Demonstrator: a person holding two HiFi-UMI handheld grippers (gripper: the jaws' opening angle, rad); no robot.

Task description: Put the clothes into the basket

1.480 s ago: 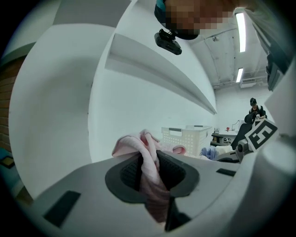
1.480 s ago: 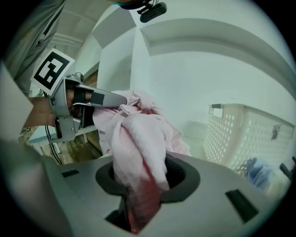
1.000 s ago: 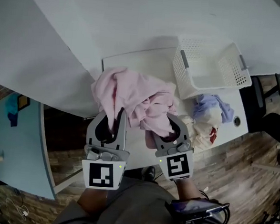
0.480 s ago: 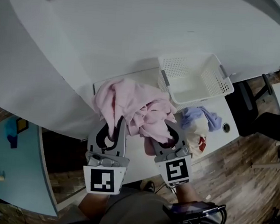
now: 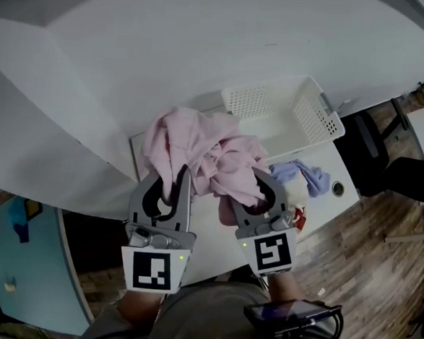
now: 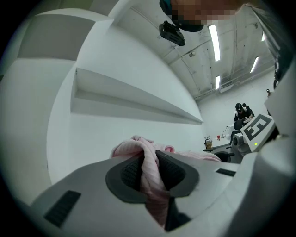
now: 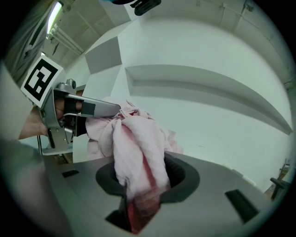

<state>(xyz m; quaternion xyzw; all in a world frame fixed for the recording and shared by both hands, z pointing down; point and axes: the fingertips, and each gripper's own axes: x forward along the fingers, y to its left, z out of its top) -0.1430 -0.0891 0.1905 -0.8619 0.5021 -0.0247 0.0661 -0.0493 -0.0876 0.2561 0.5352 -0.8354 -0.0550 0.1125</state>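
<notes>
Lifted since a second ago, the pink garment (image 5: pixel 199 146) hangs bunched above the counter (image 5: pixel 209 236), with my left hand-held gripper (image 5: pixel 173 180) and right hand-held gripper (image 5: pixel 260 190) each clenched on a fold. The basket (image 5: pixel 249 102) lies ahead-right, nearer my right.

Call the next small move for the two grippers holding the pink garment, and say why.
Likely carry it away and to the right until it hangs over the white basket, then release. The left gripper and right gripper are each shut on the pink garment bunched between them, and the white basket looks empty just beyond it.
</notes>
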